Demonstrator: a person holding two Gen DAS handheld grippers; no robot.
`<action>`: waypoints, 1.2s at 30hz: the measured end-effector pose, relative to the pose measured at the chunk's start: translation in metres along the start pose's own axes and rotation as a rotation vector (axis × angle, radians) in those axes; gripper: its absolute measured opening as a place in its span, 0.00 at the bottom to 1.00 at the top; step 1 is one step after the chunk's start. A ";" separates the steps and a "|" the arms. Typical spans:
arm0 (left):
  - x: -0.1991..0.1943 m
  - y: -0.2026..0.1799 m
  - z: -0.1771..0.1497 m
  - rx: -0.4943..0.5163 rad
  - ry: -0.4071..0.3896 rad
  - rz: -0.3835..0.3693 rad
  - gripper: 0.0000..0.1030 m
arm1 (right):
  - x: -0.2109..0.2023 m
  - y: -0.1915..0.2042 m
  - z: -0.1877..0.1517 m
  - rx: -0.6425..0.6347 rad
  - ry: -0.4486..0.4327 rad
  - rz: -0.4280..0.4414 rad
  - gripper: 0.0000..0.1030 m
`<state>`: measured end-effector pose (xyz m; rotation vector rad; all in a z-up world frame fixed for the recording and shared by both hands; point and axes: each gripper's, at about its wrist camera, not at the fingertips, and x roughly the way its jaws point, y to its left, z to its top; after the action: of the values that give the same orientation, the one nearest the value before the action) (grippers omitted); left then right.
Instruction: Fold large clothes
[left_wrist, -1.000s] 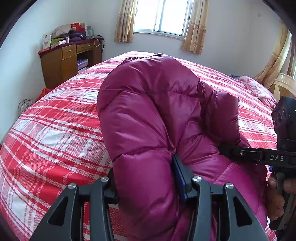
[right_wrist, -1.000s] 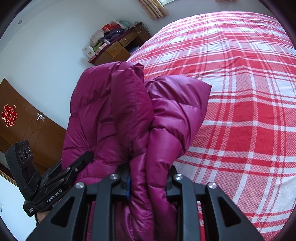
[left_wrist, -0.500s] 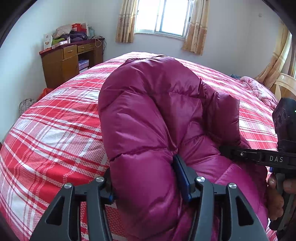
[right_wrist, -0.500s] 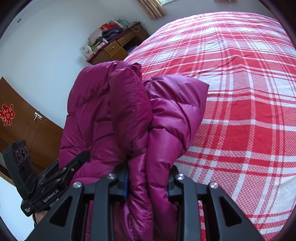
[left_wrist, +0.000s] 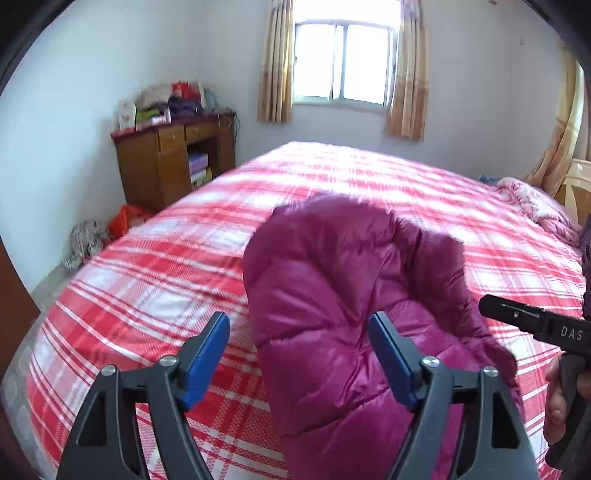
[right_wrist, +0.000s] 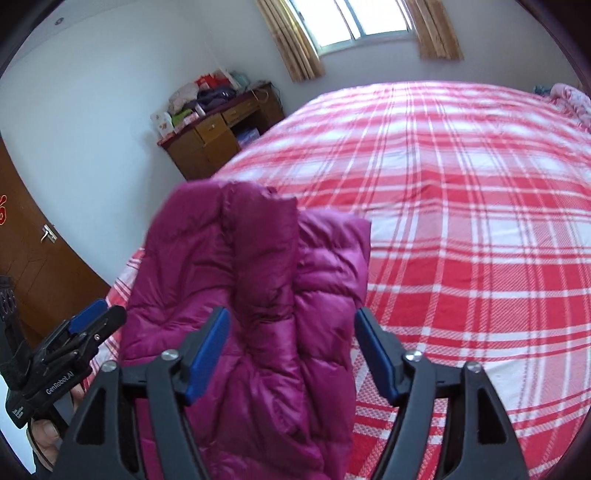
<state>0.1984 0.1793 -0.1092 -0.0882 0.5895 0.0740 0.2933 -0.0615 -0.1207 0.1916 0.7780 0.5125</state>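
Note:
A magenta puffer jacket (left_wrist: 343, 295) lies folded in a bundle on the near edge of the red plaid bed (left_wrist: 166, 280); it also shows in the right wrist view (right_wrist: 258, 295). My left gripper (left_wrist: 299, 332) is open, its blue pads spread either side of the jacket's near end. My right gripper (right_wrist: 291, 328) is open too, with the jacket between its spread pads. The right gripper also shows at the right edge of the left wrist view (left_wrist: 517, 317), and the left gripper at the left edge of the right wrist view (right_wrist: 96, 321).
A wooden desk (left_wrist: 170, 162) piled with clothes stands by the left wall. A window (left_wrist: 343, 62) with curtains is at the back. A pink blanket (left_wrist: 532, 199) lies at the bed's far right. A brown door (right_wrist: 33, 236) is on the left.
Both grippers have opened and let go of the jacket. It has dropped lower onto the bed, and both grippers have drawn back a little.

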 end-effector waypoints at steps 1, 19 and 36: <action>-0.006 -0.001 0.002 0.006 -0.013 -0.003 0.77 | -0.004 0.004 0.000 -0.011 -0.006 -0.001 0.78; -0.059 -0.012 0.012 0.036 -0.117 -0.006 0.77 | -0.061 0.052 -0.008 -0.127 -0.127 -0.032 0.79; -0.071 -0.016 0.012 0.037 -0.141 -0.012 0.77 | -0.079 0.056 -0.013 -0.122 -0.157 -0.033 0.81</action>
<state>0.1479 0.1620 -0.0589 -0.0500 0.4497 0.0568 0.2157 -0.0535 -0.0611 0.1045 0.5943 0.5057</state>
